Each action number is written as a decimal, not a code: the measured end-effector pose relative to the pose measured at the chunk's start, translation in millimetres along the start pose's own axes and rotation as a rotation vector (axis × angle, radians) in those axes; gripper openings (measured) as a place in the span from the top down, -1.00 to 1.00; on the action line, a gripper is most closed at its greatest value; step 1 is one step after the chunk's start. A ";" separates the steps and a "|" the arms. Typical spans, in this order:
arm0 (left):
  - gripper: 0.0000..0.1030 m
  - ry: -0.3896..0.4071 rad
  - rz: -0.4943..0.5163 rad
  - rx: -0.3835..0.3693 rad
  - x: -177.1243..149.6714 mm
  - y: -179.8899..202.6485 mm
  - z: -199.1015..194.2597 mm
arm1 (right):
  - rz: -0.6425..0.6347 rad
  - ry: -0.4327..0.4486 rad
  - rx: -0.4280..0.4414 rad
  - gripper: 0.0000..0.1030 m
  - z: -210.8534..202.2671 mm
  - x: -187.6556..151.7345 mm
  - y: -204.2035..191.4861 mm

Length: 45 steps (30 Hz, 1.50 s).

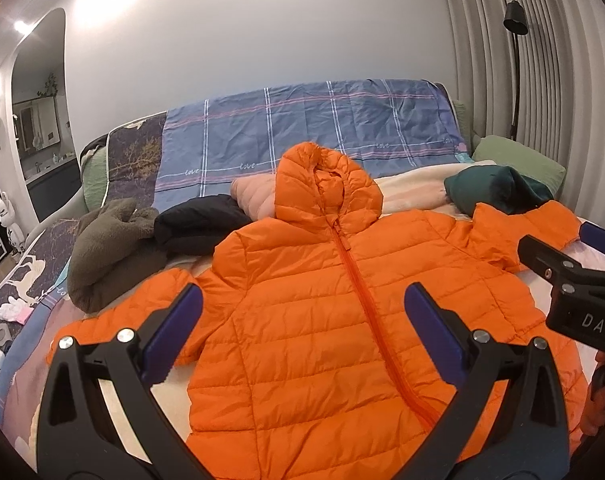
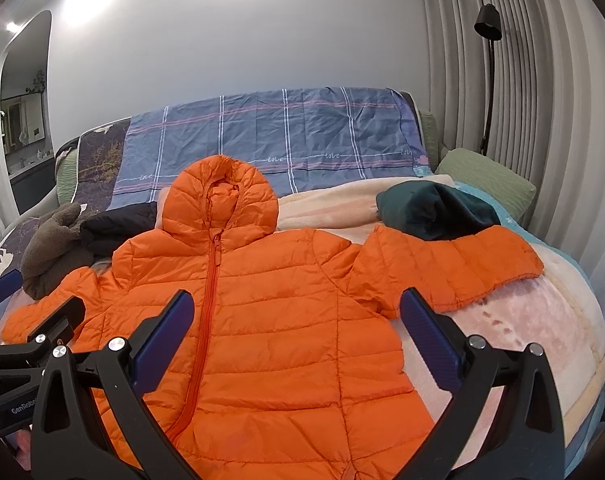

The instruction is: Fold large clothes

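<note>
With the orange puffer jacket (image 1: 342, 320) lying zipped and face up on the bed (image 2: 542, 340), sleeves spread, I hold my left gripper (image 1: 302, 320) and right gripper (image 2: 298, 320) wide and empty above it, and I'd pinch each cuff firmly before folding inward.

Orange hooded puffer jacket (image 1: 322, 312), zipped, face-up, sleeves outspread
</note>
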<state>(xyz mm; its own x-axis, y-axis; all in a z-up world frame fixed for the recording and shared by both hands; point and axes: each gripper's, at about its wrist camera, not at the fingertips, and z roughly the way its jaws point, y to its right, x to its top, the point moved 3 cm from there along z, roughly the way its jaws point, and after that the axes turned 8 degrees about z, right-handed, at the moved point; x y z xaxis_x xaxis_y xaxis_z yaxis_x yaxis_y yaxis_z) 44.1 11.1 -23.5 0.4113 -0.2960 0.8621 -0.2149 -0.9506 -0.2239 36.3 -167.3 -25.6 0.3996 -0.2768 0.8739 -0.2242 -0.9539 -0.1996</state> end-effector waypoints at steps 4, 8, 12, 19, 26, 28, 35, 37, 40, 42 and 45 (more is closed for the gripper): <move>-0.96 0.006 0.016 -0.009 7.3 -0.7 2.4 | -0.028 0.004 -0.002 -0.97 -0.4 6.7 -3.2; -0.96 0.018 0.021 -0.006 17.1 -4.7 3.7 | -0.044 0.030 0.001 -0.97 -3.1 13.9 -6.9; -0.96 0.023 0.024 -0.009 26.2 -6.2 7.0 | -0.052 0.050 0.014 -0.97 -1.4 19.5 -9.2; -0.90 0.024 0.004 -0.045 36.3 -13.3 27.2 | -0.117 0.045 0.027 -0.97 26.0 32.5 -11.9; -0.50 -0.032 0.013 -0.035 78.1 -39.6 107.0 | -0.186 -0.127 0.093 -0.93 147.5 60.5 -1.0; -0.50 -0.064 0.006 -0.029 87.2 -45.3 140.0 | -0.151 -0.202 0.157 -0.78 184.0 70.5 1.4; -0.67 -0.192 -0.017 -0.146 104.9 -57.3 279.7 | 0.096 -0.489 0.392 -0.71 341.1 107.0 -7.0; -0.69 -0.228 -0.034 -0.134 106.0 -63.9 311.6 | 0.126 -0.545 0.387 -0.71 381.9 108.9 -17.8; -0.69 -0.269 -0.078 -0.119 114.4 -77.4 360.4 | 0.164 -0.590 0.375 -0.71 428.6 105.0 -24.1; -0.69 -0.271 -0.094 -0.135 122.3 -81.6 374.0 | 0.193 -0.611 0.397 -0.71 451.5 102.2 -30.8; -0.69 -0.282 -0.089 -0.149 133.1 -77.5 391.5 | 0.276 -0.605 0.482 -0.70 469.1 96.4 -35.9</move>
<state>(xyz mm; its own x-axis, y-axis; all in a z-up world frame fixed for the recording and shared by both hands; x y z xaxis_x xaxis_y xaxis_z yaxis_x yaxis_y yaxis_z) 462.3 9.0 -69.4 0.6591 -0.2468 0.7104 -0.2860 -0.9559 -0.0668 499.7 -214.2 -142.1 0.8270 -0.3921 0.4029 -0.0331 -0.7494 -0.6613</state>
